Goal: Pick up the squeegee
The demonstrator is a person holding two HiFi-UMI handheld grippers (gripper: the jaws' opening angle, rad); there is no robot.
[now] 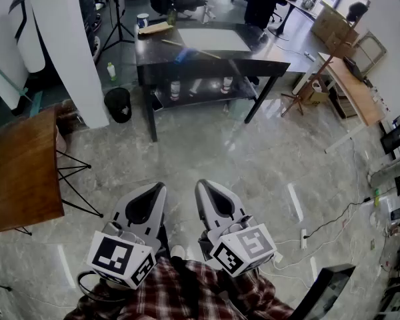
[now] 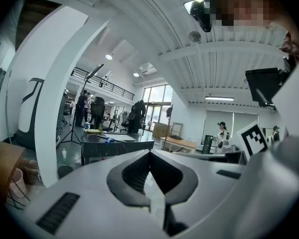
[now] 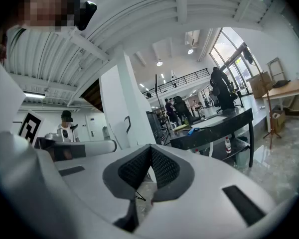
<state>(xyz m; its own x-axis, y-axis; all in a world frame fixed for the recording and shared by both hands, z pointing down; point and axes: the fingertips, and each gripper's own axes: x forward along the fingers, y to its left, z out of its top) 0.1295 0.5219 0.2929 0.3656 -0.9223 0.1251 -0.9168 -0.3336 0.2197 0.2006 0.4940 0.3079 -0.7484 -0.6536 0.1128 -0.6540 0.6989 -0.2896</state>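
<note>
The squeegee (image 1: 181, 56), with a blue head and a long thin handle, lies on a black table (image 1: 253, 62) far ahead across the marble floor. It shows as a small blue shape (image 2: 107, 140) in the left gripper view and again (image 3: 191, 131) in the right gripper view. My left gripper (image 1: 161, 187) and right gripper (image 1: 200, 185) are held side by side low in the head view, pointing towards that table. Both are well short of it. The left gripper (image 2: 149, 153) has its jaws shut on nothing, and so does the right gripper (image 3: 150, 148).
A white board (image 1: 213, 39), a cup (image 1: 142, 20) and a flat wooden piece (image 1: 155, 28) share the tabletop; bottles (image 1: 175, 89) stand on its lower shelf. A white pillar (image 1: 73, 45), black bin (image 1: 118, 103) and brown table (image 1: 20, 172) are left. A wooden desk (image 1: 353, 89) and floor cables (image 1: 333, 222) are right.
</note>
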